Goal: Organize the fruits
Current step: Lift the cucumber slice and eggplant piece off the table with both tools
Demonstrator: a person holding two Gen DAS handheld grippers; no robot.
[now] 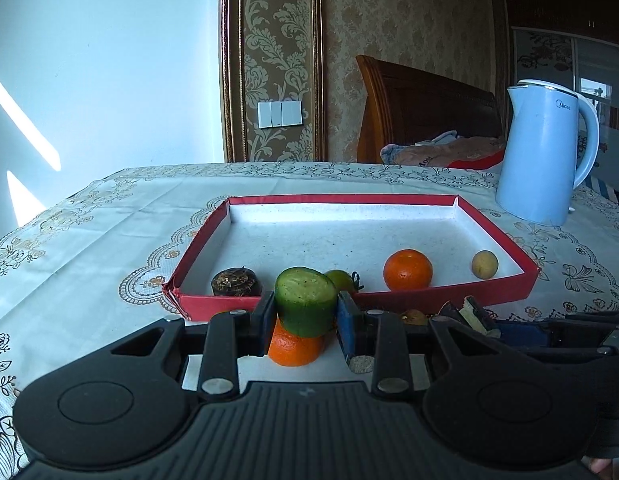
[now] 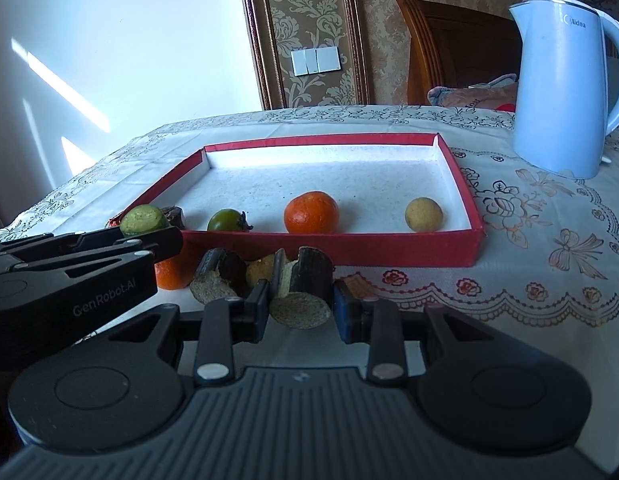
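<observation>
My left gripper is shut on a green cucumber chunk, held just above an orange that lies on the tablecloth before the red tray. Inside the tray sit a dark round fruit, a green tomato, an orange and a small yellowish fruit. My right gripper is shut on a dark-skinned chunk with a pale cut face, low in front of the tray. The left gripper with the cucumber chunk shows at the left.
A light blue kettle stands on the table to the right behind the tray. Another dark-skinned chunk and a small yellowish fruit lie on the cloth by the tray's front wall. A wooden headboard and bedding lie beyond the table.
</observation>
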